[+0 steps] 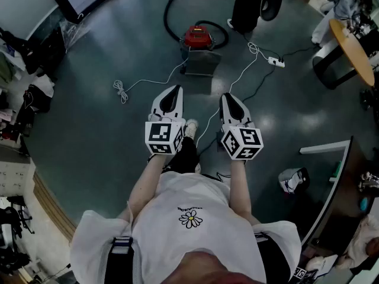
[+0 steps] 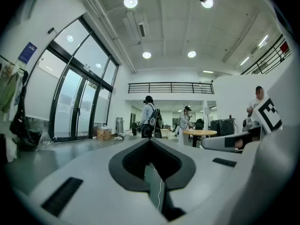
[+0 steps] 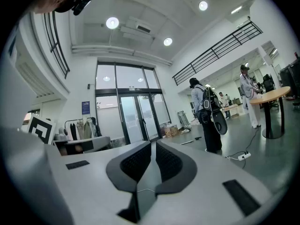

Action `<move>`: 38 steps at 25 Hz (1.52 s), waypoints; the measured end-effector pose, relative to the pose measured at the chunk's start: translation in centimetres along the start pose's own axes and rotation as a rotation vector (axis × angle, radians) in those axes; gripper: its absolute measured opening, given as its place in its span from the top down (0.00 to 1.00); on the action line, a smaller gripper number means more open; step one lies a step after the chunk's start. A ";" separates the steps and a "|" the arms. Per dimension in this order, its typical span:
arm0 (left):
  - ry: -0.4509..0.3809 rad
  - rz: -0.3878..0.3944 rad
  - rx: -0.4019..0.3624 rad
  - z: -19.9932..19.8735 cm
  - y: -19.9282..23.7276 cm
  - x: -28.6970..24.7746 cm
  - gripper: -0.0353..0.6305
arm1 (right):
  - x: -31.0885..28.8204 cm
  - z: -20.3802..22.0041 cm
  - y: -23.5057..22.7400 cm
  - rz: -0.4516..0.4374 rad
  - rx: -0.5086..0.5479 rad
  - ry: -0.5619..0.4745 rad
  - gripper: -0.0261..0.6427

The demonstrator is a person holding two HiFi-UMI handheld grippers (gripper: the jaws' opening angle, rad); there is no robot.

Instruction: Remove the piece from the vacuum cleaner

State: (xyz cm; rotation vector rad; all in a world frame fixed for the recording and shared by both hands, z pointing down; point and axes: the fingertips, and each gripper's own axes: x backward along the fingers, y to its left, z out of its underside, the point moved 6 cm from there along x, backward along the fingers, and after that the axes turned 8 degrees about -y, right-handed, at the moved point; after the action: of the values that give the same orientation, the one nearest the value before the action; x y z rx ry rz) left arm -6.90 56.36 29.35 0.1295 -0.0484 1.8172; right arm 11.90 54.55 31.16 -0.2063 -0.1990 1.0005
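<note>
- A person in a white T-shirt (image 1: 189,209) with a daisy print is standing on a dark grey-green floor (image 1: 100,141), seen from overhead, and is holding one gripper in each hand out in front.
- The left gripper (image 1: 171,92) is pointing toward 12 o'clock. Its dark fingers (image 2: 126,165) are pressing together at the tips and are pinching nothing.
- The right gripper (image 1: 228,98) is sitting just beside it at 3 o'clock and is pointing the same way. Its fingers (image 3: 136,165) are also pressing together, with nothing between them.
- Both grippers are hanging in the air, touching nothing on the floor.
- A coiled white cord (image 1: 121,91) is lying on the floor at 10 o'clock from the left gripper.
- A white cable (image 1: 241,76) is running from near the right gripper up to a white power strip (image 1: 276,61) at 1 o'clock.
- The vacuum cleaner (image 1: 197,36), red on top, is sitting on the floor at 12 o'clock, well apart from both grippers. A grey boxy part (image 1: 200,63) is resting against its near side, and a black hose (image 1: 170,7) is looping away behind it.
- Beyond the vacuum cleaner, at 1 o'clock, another person in dark clothing (image 1: 247,5) is standing.
- Farthest out, at 2 o'clock, a round wooden tabletop (image 1: 353,47) is showing at the edge of the room.
</note>
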 end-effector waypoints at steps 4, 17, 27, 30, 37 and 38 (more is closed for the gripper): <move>0.013 0.001 0.023 0.7 1.3 -2.3 0.94 | -2.1 -0.2 -0.7 -0.001 -0.001 -0.009 0.94; 0.025 0.031 0.082 3.2 4.3 -17.2 0.94 | -13.6 -0.6 -8.0 -0.037 -0.006 0.010 0.74; 0.015 0.003 0.129 4.2 11.1 -31.4 0.94 | -28.0 -2.5 -14.0 -0.049 -0.015 0.070 0.74; 0.010 -0.029 0.143 4.5 13.7 -34.9 0.94 | -32.4 -2.6 -15.5 -0.048 -0.023 0.099 0.74; 0.042 -0.041 0.148 5.0 18.4 -41.0 0.94 | -38.2 -2.3 -17.9 -0.003 -0.041 0.131 0.74; 0.047 -0.044 0.150 5.2 18.8 -41.7 0.94 | -38.9 -2.2 -18.4 -0.003 -0.044 0.142 0.74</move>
State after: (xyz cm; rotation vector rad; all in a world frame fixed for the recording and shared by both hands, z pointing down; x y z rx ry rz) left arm -14.62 11.03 30.43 0.1917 0.1233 1.7784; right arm 6.94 11.78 31.11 -0.3156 -0.0921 0.9755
